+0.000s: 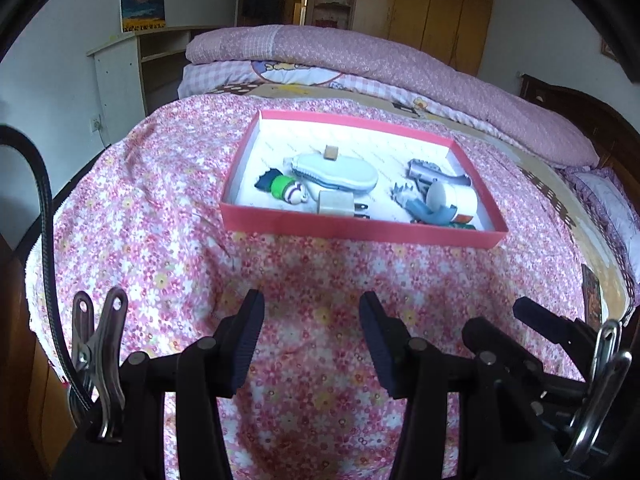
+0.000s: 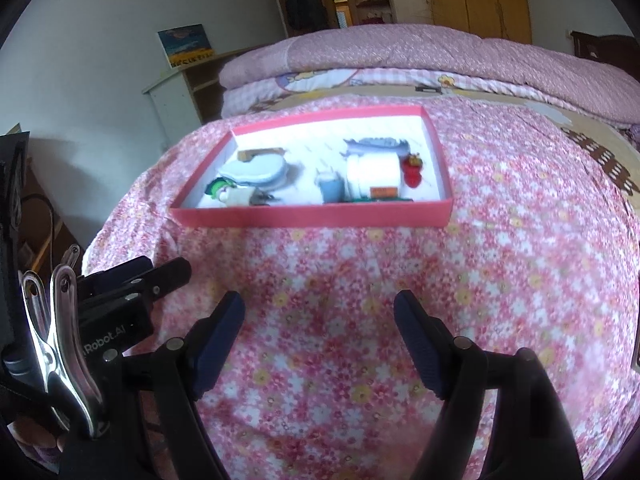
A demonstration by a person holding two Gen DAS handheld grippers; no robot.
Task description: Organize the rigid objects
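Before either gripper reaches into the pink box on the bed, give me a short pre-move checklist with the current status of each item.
1. Left gripper free of any load: ok, open over the bedspread with nothing between its fingers.
2. Right gripper free of any load: ok, open wide, nothing held.
3. Pink box sits flat on the floral bedspread: ok.
4. Things are inside the box, none seen loose on the bedspread: ok.
5. White charger plug reachable: ok, it lies by the near wall, uncovered.
6. White jar clear of neighbours: not ok, the blue piece and the red toy crowd it.
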